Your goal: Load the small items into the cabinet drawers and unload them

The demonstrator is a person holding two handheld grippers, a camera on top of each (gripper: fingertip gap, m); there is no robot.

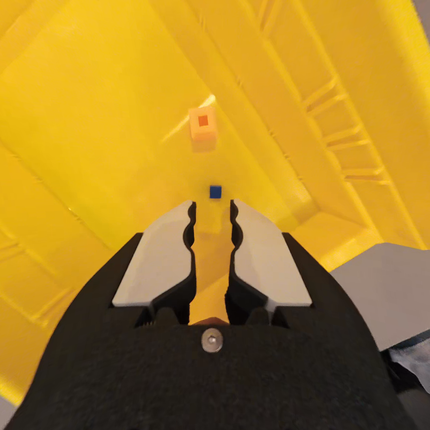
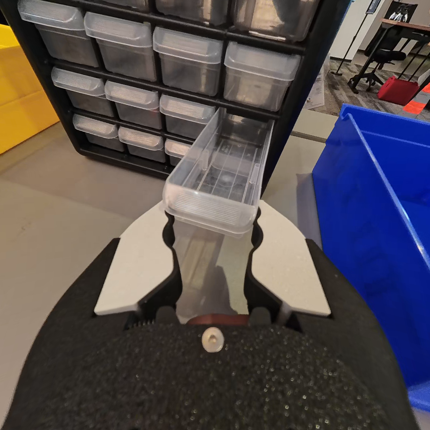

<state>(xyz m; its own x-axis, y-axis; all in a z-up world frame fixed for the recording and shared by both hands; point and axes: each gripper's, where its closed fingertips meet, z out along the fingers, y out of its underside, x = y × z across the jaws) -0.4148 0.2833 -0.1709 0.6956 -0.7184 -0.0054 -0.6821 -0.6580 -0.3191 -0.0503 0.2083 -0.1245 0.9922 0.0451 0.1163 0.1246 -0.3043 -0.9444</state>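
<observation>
In the left wrist view my left gripper [image 1: 213, 204] reaches into the yellow bin [image 1: 93, 116]. Its jaws stand narrowly apart around a small yellow block with a blue square [image 1: 215, 192], which lies between the fingertips. I cannot tell if they touch it. A second small block with an orange square [image 1: 203, 126] lies just beyond. In the right wrist view my right gripper [image 2: 211, 216] is closed on the sides of a clear, empty drawer [image 2: 216, 176]. The drawer is pulled far out of the right column of the black cabinet [image 2: 149, 88].
The cabinet's other clear drawers [image 2: 186, 58] are pushed in. A blue bin [image 2: 372, 209] stands close on the right of the open drawer, and the yellow bin [image 2: 18, 97] is left of the cabinet. All rest on a grey table [image 2: 69, 209]. Office chairs [image 2: 384, 60] stand behind. The gap from one gripper's tips to the other's is roughly 40 cm. To the black cabinet [image 2: 149, 88]: right tips about 12 cm, left tips about 30 cm.
</observation>
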